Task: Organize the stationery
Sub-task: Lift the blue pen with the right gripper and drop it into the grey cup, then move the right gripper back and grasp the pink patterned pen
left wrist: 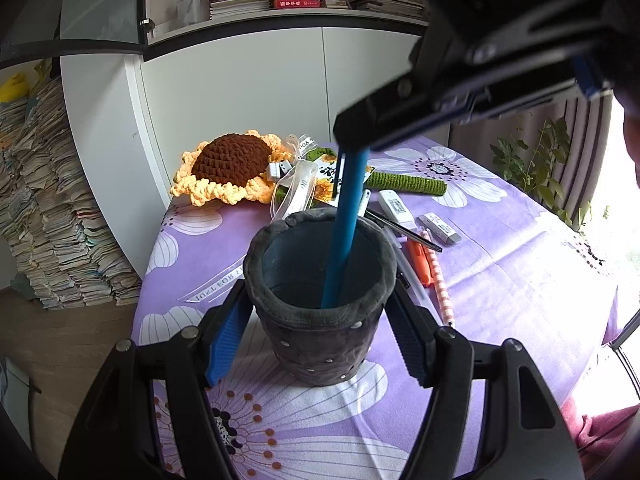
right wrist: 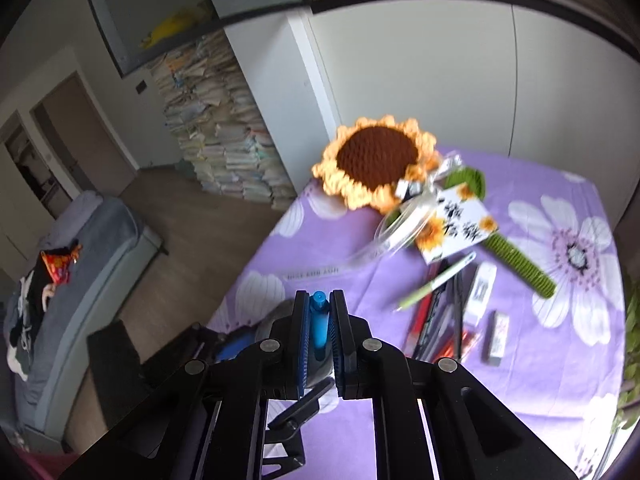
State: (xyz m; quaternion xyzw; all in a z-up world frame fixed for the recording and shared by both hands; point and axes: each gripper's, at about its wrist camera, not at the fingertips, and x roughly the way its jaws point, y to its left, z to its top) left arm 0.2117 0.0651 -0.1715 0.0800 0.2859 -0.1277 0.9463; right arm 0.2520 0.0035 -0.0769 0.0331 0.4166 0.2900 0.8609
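Stationery: loose items lie in a cluster on the table, past the holder toward the far right side.
Pen holder [left wrist: 316,300]: dark grey cup with a rolled rim, upright on the table's purple floral cloth [left wrist: 500,280], near the middle of the table.
Blue pen [left wrist: 344,224]: upright and slightly tilted, lower end inside the pen holder, upper end between the right gripper's pads.
Right gripper [right wrist: 319,320]: jaws pressed together, pinching the blue pen by its top; the cap end shows between the blue pads in the right wrist view. It hangs above the holder.
Left gripper [left wrist: 316,340]: jaws set either side of the pen holder, blue pads against its outer wall, gripping it.
Green pen [right wrist: 436,280]: lies slantwise on the cloth just below the printed card [right wrist: 456,224].
Orange marker [left wrist: 418,260]: lies on the cloth just right of the holder, beside a pink-striped pen [left wrist: 440,284].
Black pen [left wrist: 404,230]: lies across the top of the orange marker.
White correction tape [left wrist: 394,204]: lies near the crochet stem, beyond the pens.
Eraser [left wrist: 440,228]: in a white sleeve, just right of the black pen.
Crochet sunflower [left wrist: 230,166]: lies at the table's far left corner, green stem [left wrist: 408,182] running toward the right, clear ribbon around it.
Background: white cupboard doors, a shelf of books above, a tall stack of paper on the floor at the left.
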